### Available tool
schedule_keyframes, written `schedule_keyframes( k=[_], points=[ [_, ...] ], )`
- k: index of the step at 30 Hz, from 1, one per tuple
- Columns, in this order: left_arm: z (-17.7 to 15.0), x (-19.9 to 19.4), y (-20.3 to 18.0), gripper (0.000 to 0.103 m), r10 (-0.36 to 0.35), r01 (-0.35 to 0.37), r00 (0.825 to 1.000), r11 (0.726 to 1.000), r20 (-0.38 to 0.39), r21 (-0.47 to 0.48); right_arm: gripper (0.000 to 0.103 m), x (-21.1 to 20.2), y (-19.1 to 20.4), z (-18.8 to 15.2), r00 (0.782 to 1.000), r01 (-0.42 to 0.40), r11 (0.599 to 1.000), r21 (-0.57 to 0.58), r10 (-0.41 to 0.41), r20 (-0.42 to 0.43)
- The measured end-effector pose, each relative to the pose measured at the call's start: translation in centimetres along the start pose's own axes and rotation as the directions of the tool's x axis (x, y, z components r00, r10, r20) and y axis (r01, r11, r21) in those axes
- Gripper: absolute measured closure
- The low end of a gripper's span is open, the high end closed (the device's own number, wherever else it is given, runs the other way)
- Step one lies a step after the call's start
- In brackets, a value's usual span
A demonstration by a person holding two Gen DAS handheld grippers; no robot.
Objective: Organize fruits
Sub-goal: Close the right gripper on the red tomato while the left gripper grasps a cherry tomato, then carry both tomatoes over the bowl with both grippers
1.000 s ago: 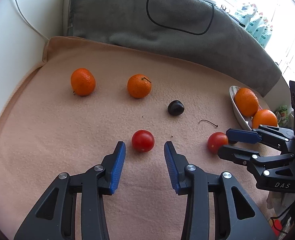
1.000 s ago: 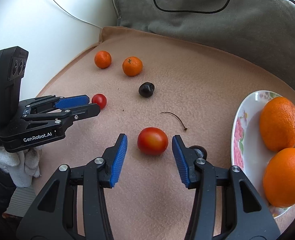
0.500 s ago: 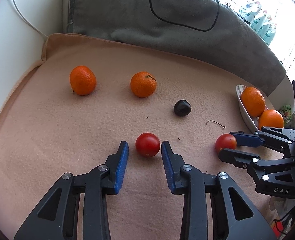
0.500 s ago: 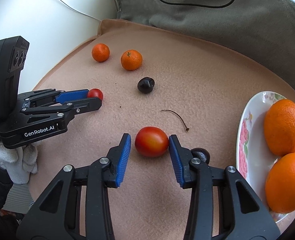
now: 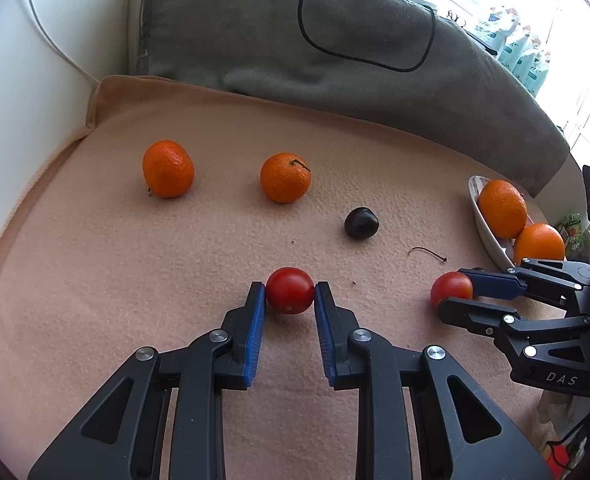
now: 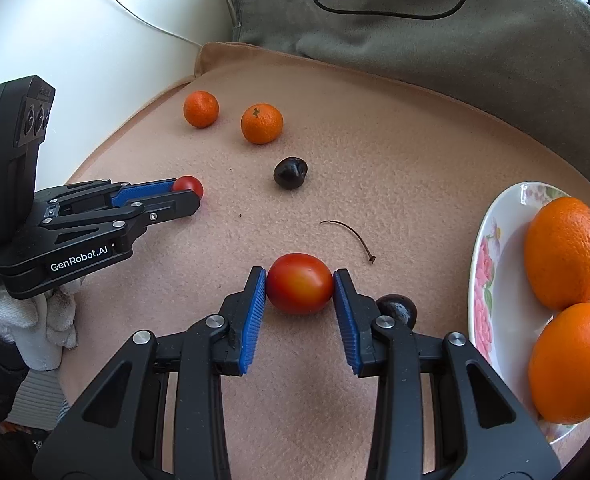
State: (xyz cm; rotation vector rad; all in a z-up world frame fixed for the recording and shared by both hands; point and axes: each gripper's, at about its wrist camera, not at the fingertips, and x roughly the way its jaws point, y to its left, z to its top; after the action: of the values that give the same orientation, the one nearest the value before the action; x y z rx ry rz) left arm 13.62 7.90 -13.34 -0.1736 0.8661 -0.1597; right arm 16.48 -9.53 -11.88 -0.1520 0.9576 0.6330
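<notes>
My left gripper (image 5: 289,294) is shut on a small red tomato (image 5: 289,290) that rests on the peach cloth. My right gripper (image 6: 299,280) is shut on a larger red-orange tomato (image 6: 299,283), also on the cloth. Each gripper shows in the other's view: the right gripper (image 5: 461,294) with its tomato (image 5: 449,288), and the left gripper (image 6: 187,196) with its tomato (image 6: 191,185). Two mandarins (image 5: 168,169) (image 5: 285,177) and a dark cherry (image 5: 361,222) lie farther back. A second dark cherry (image 6: 399,309) sits behind my right finger.
A flowered white plate (image 6: 491,280) at the right holds two oranges (image 6: 565,252) (image 6: 573,362). A loose cherry stem (image 6: 351,236) lies on the cloth. A grey cushion (image 5: 335,40) with a black cable lines the back, and a white wall (image 5: 27,92) is on the left.
Both grippers have moved forward and closed, each now pinching its tomato between the blue pads. The other fruits have not moved.
</notes>
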Motion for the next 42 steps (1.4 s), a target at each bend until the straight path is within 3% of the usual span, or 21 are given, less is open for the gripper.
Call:
schedule_keyframes(
  k=[20,42],
  points=[
    [0.6,-3.1,-4.6,0.08,-0.084,0.081,0.995,0.995,0.059,0.055,0.067,-6.3,-1.7,-1.2,0.992,0.006,0.999,0.042,-0.011,0.122],
    [1.6,-3.2,-12.3,0.08,-0.172,0.16,0.983,0.974,0.066,0.159,0.067,-12.9,-6.9,-4.0,0.967,0.086,0.987,0.135,-0.115,0.227]
  ],
)
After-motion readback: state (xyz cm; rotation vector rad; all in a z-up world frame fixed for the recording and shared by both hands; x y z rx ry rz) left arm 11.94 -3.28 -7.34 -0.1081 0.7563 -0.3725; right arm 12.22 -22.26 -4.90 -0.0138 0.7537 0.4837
